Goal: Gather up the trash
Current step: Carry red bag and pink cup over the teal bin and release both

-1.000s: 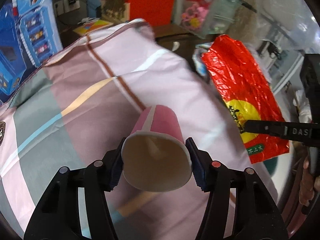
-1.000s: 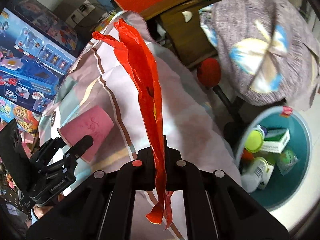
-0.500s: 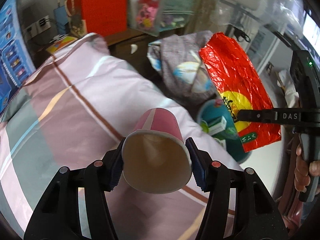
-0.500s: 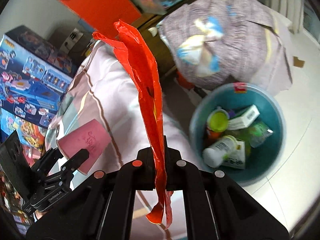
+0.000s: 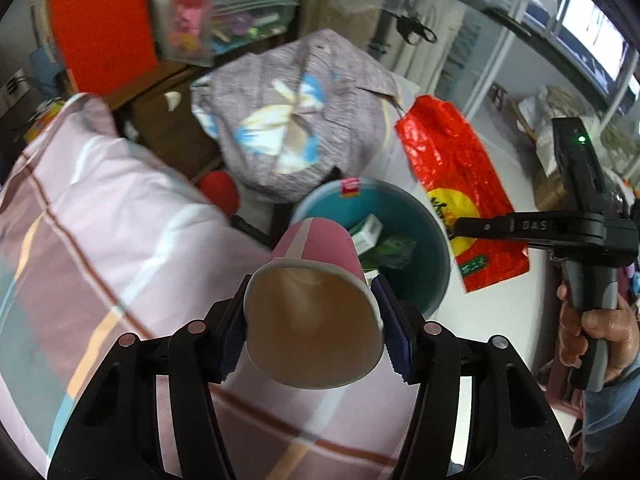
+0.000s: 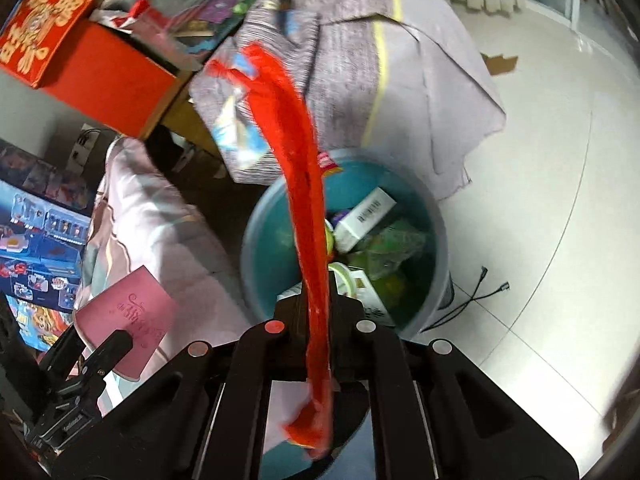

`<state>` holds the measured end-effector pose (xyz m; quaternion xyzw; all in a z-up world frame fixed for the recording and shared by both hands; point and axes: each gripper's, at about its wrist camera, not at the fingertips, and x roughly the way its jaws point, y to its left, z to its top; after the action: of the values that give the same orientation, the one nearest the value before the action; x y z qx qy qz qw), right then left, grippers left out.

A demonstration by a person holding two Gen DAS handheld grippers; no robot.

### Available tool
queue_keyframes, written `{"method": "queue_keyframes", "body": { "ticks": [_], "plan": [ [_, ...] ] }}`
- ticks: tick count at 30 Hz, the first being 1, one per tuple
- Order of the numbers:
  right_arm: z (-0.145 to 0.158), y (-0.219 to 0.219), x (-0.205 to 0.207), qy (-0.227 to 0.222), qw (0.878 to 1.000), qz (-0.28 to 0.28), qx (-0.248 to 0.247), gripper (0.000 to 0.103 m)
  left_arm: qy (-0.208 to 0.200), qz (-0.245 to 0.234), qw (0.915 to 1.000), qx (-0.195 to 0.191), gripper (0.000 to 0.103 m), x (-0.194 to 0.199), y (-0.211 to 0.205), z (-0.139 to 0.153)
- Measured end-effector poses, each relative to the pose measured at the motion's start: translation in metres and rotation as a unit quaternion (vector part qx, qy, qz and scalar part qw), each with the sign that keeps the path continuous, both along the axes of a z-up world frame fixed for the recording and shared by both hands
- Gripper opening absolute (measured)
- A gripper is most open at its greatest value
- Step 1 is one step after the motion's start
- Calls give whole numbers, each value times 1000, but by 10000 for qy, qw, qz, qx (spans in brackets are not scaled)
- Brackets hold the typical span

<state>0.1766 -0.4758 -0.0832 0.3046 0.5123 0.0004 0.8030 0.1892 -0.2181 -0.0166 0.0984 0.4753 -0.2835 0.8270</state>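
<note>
My left gripper [image 5: 314,320] is shut on a pink paper cup [image 5: 316,292], its open mouth facing the camera, held over the bed edge beside a teal trash bin [image 5: 436,248]. My right gripper [image 6: 316,312] is shut on a red foil snack bag [image 6: 308,216], held edge-on directly above the bin [image 6: 256,256]. The bag [image 5: 456,184] and right gripper [image 5: 460,226] show at the right of the left wrist view. The cup [image 6: 128,312] and left gripper [image 6: 100,352] show at the lower left of the right wrist view. The bin holds boxes and wrappers.
A pink striped quilt [image 5: 100,240] covers the bed at left. A grey cloth-covered bundle [image 5: 296,120] stands behind the bin. A red box [image 6: 80,60] sits on a wooden cabinet. White tiled floor [image 6: 540,200] with a cable lies right of the bin.
Both grippers have swung from over the bed toward the bin. The red bag now hangs right above the bin, and the cup is near the bin's rim.
</note>
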Motion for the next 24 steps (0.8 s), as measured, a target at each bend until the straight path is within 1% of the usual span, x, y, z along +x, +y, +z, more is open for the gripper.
{"method": "queue_keyframes", "body": {
  "ticks": [6,7,8,9,10,11,13,15,17,18,24],
  "plan": [
    [-30,5,16,216,9993,225,222,8,183,-166,9996,113,60,7,-29,-18],
    [-33,6,18,223,9991,263,252,11,214,-176,9995,131,60,8,-32,-20],
    [-38,8,22,246,9988,331,277,20,244,-187,9994,157,59,10,-36,-23],
    [-41,10,23,263,9986,344,301,41,271,-196,9993,185,60,12,-39,-26],
    [-43,9,26,277,9986,327,320,52,298,-204,9991,201,60,14,-42,-29],
    [-44,7,26,268,9987,291,318,60,320,-209,9991,206,60,16,-43,-31],
    [-44,2,28,255,9991,222,265,61,365,-206,9989,217,60,19,-45,-35],
    [-45,-6,29,265,9991,144,304,68,414,-198,9987,227,60,21,-48,-39],
    [-44,-14,27,265,9993,22,280,70,446,-202,9985,231,60,22,-49,-41],
    [-43,-18,25,265,9994,-31,240,73,465,-208,9984,235,60,22,-51,-43],
    [-35,-30,14,282,9994,-175,103,74,532,-317,9978,222,60,19,-64,-47]
  ]
}}
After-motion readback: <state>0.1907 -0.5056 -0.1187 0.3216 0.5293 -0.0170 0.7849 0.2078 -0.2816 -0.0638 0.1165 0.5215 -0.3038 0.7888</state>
